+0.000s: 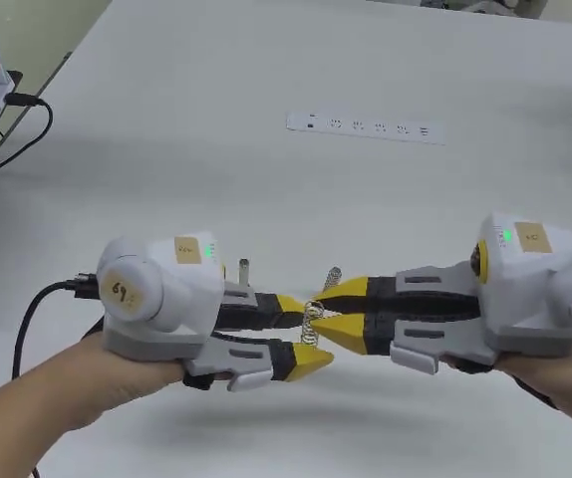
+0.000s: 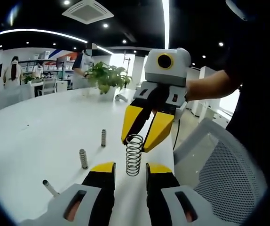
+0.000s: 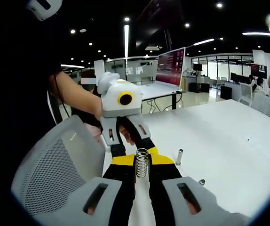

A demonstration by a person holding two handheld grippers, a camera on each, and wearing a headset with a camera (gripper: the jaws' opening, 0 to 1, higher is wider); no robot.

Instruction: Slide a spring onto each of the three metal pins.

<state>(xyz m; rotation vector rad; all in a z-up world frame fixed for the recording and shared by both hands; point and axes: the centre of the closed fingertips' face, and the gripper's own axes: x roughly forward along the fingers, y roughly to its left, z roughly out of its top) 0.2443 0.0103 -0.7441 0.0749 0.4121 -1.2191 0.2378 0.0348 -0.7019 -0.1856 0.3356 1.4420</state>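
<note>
- Head view: the right gripper pinches the spring at its jaw tips, clear of the table. The left gripper faces it tip to tip, jaws spread above and below the spring.
- Left gripper view: the spring hangs just ahead of these spread jaws, one end in the other gripper's tips. A bare-looking pin stands off to their left. Likely best to close lightly and squarely on the free coils before the other gripper lets go.
- Right gripper view: the jaws are pressed on the spring, which stands upright between the tips. Hold that axis steady for the pin.
</note>
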